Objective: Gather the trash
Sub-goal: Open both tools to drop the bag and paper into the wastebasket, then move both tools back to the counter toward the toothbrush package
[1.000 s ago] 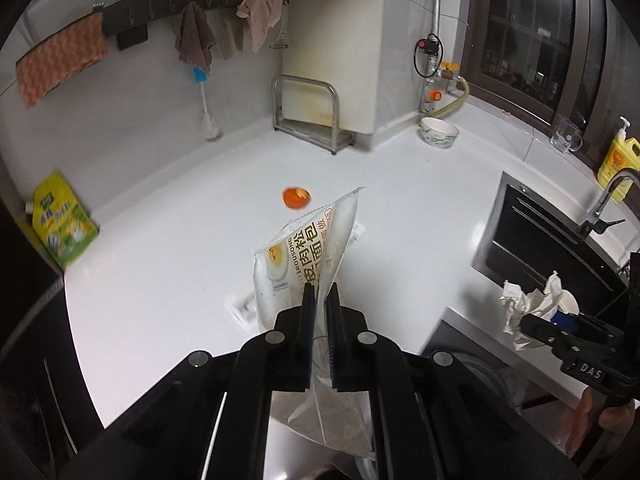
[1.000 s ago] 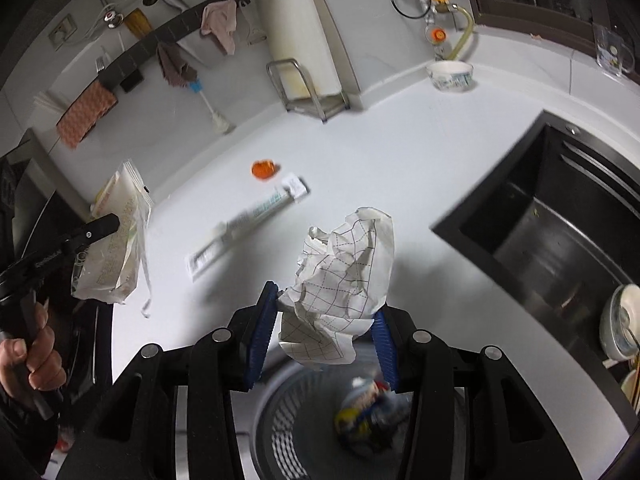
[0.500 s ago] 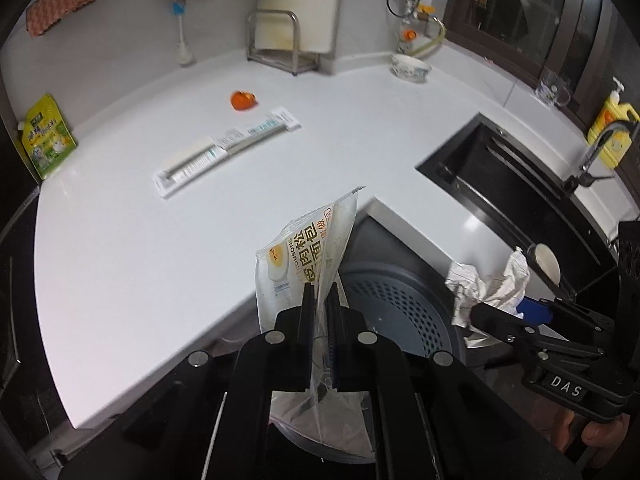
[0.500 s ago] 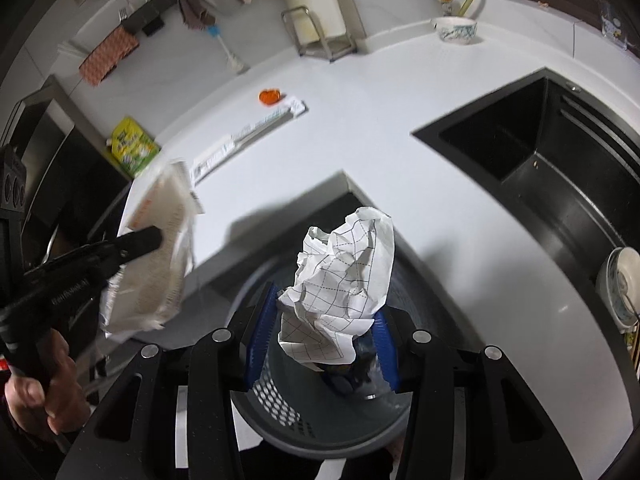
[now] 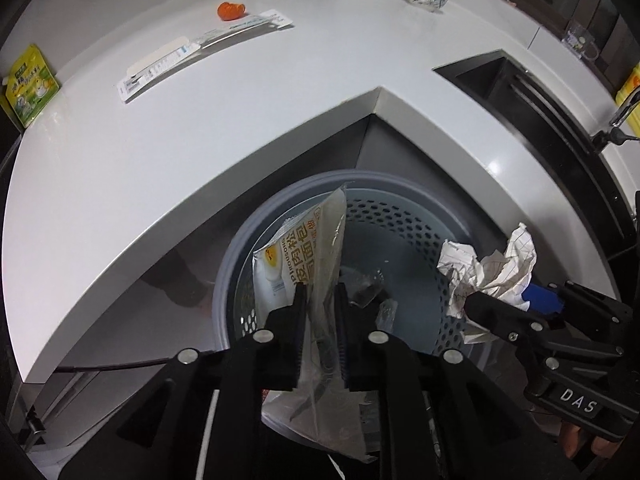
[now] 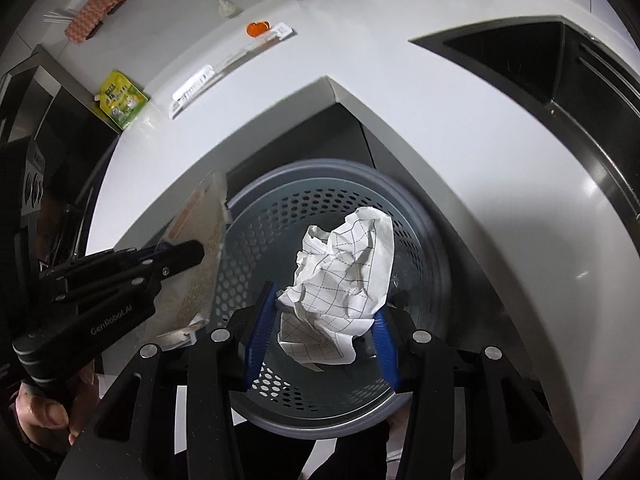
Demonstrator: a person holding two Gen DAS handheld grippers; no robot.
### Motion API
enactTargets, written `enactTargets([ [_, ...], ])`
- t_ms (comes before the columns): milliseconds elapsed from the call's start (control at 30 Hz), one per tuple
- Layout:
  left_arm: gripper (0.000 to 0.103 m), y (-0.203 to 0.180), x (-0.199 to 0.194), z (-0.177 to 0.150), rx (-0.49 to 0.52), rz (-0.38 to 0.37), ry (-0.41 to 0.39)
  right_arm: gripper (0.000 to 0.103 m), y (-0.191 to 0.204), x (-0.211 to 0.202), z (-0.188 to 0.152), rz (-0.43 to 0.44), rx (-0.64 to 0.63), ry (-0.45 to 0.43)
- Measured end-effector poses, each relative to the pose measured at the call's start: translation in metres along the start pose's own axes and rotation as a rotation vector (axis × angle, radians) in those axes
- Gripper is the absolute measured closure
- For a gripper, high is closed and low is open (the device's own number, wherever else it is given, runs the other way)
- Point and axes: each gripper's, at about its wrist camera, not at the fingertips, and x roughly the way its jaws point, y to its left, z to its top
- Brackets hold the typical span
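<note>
Plastic bread wrapper (image 5: 308, 256), glossy, hangs between the left gripper (image 5: 320, 304)'s just-parted fingers above the perforated grey bin (image 5: 400, 216). Right gripper (image 6: 320, 320) clamps crumpled gridded paper (image 6: 344, 272); only its view shows blue pads (image 6: 260, 328).

We see the left hand-held gripper (image 5: 320, 304) pointing down over the grey perforated bin (image 5: 400, 216). Its jaws have just been opening, and the bread wrapper (image 5: 308, 252) stands between them with gaps at both pads. To its right, the right hand-held gripper (image 5: 508, 308) clamps a crumpled checked paper (image 5: 492, 268) at the bin's rim. Beyond, on the white worktop (image 5: 200, 120), lie a long carton (image 5: 200, 52) and an orange scrap (image 5: 231, 10).
</note>
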Motion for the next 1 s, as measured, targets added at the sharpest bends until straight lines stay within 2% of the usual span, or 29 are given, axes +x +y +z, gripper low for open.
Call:
enactTargets([
  [33,0.076,0.001,0.000,0.000,-0.001,0.004,0.001,0.056,0.000,0.001,0.000,0.004,-0.001,0.006],
  [67,0.065,0.001,-0.001,0.000,-0.002,0.010,-0.003,0.054,0.001,0.001,0.001,0.002,-0.002,0.007],
  [100,0.048,0.003,-0.004,-0.001,-0.007,0.027,-0.012,0.048,0.001,0.000,0.001,-0.001,-0.006,0.004],
  [167,0.036,0.006,-0.007,0.000,-0.016,0.041,-0.031,0.042,0.002,-0.003,0.001,-0.003,-0.012,-0.004],
  [433,0.036,0.013,-0.017,-0.001,-0.028,0.055,-0.036,0.041,0.003,-0.016,0.005,-0.019,-0.013,-0.033],
  [667,0.032,0.024,-0.046,0.004,-0.062,0.081,-0.087,0.041,0.007,-0.036,0.010,-0.018,0.011,-0.072],
  [800,0.023,0.043,-0.080,0.016,-0.101,0.110,-0.161,0.041,0.014,-0.048,0.022,-0.020,0.014,-0.109],
  [1000,0.017,0.080,-0.131,0.048,-0.138,0.192,-0.288,0.041,0.031,-0.059,0.053,-0.017,0.021,-0.157],
])
